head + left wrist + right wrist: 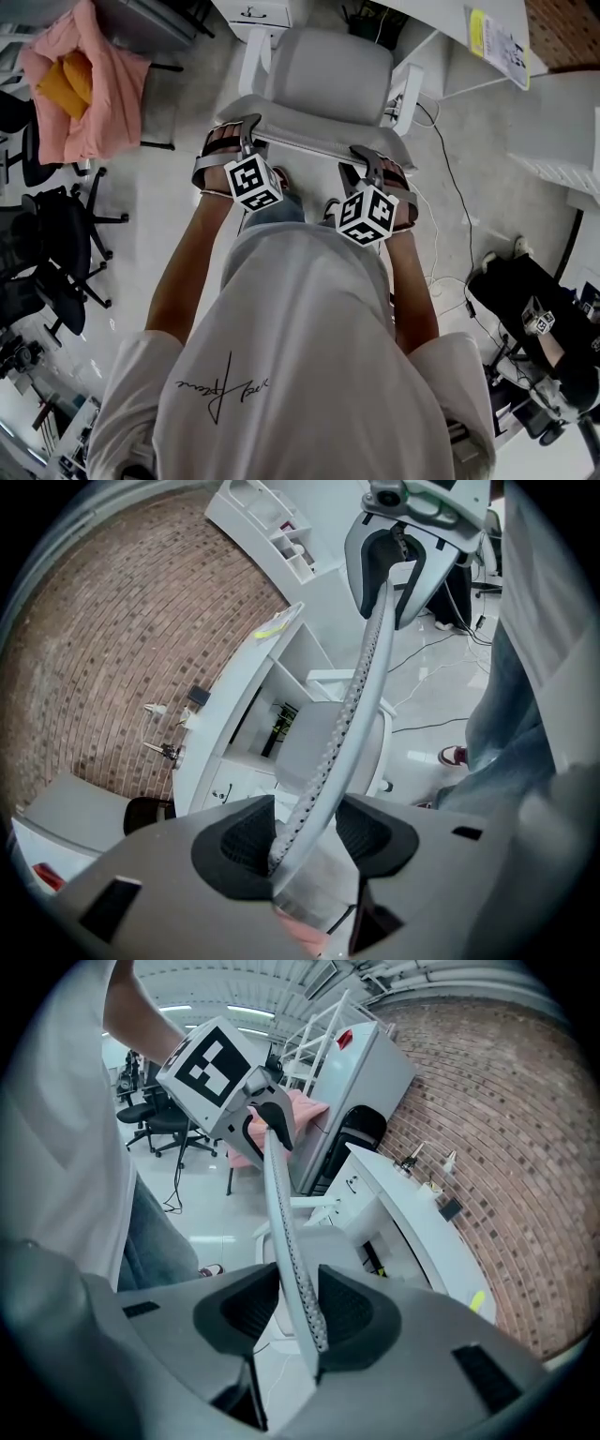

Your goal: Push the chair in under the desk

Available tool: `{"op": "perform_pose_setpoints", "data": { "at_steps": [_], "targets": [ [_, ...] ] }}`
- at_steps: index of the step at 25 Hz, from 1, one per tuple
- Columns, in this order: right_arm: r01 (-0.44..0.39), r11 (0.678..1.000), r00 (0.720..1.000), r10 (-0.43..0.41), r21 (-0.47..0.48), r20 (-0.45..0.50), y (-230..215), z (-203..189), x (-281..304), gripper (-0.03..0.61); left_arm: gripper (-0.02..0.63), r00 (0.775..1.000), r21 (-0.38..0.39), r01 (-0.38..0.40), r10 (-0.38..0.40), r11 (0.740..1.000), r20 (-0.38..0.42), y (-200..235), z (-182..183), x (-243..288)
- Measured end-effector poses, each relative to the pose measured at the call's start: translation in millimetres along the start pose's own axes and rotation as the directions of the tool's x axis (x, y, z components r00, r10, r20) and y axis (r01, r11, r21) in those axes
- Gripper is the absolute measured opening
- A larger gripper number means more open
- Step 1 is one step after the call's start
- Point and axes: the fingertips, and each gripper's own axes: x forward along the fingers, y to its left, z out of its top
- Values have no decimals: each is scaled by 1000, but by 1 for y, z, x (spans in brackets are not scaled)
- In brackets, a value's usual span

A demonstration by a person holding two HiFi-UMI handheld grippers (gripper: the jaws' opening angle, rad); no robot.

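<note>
A pale grey office chair [323, 80] stands in front of me, its seat toward the white desk [441, 42]. I stand behind its backrest [309, 129]. My left gripper [232, 139] straddles the left part of the backrest's top rim. In the left gripper view the perforated rim [361, 691] runs between the jaws of that gripper [305, 836], with a gap at the right pad. My right gripper [375, 167] straddles the rim's right part. Between the jaws of this gripper [300, 1312] the rim [281, 1222] lies near the right pad, clear of the left one.
A pink cloth [80, 75] lies over a chair at the far left, with black office chairs [56, 244] below it. A cable [455, 187] trails over the floor on the right. A black chair [534, 319] stands at the right edge. A brick wall [487, 1129] backs the desk.
</note>
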Motion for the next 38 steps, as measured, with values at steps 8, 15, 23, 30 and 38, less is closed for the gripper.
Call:
{"op": "perform_pose_setpoints", "data": {
  "at_steps": [8,15,23,30,38],
  "targets": [
    [38,999,999,-38,17,-8,-1,16,12,149,207,1000,15,11,-11,1000,-12,17,-12,15],
    [59,997,998,-58,46,-22,0,29,17,149,212,1000,59,9,-10,998,19,30,-21,20],
    [72,995,997,-69,64,-40,4,34,18,150,207,998,103,2,-8,995,62,31,-24,20],
    [80,993,996,-76,84,-55,9,39,20,150,207,994,126,-1,-12,992,109,33,-29,17],
    [110,990,991,-102,93,-81,11,37,21,158,207,984,132,11,-34,991,174,30,-27,12]
  ]
}}
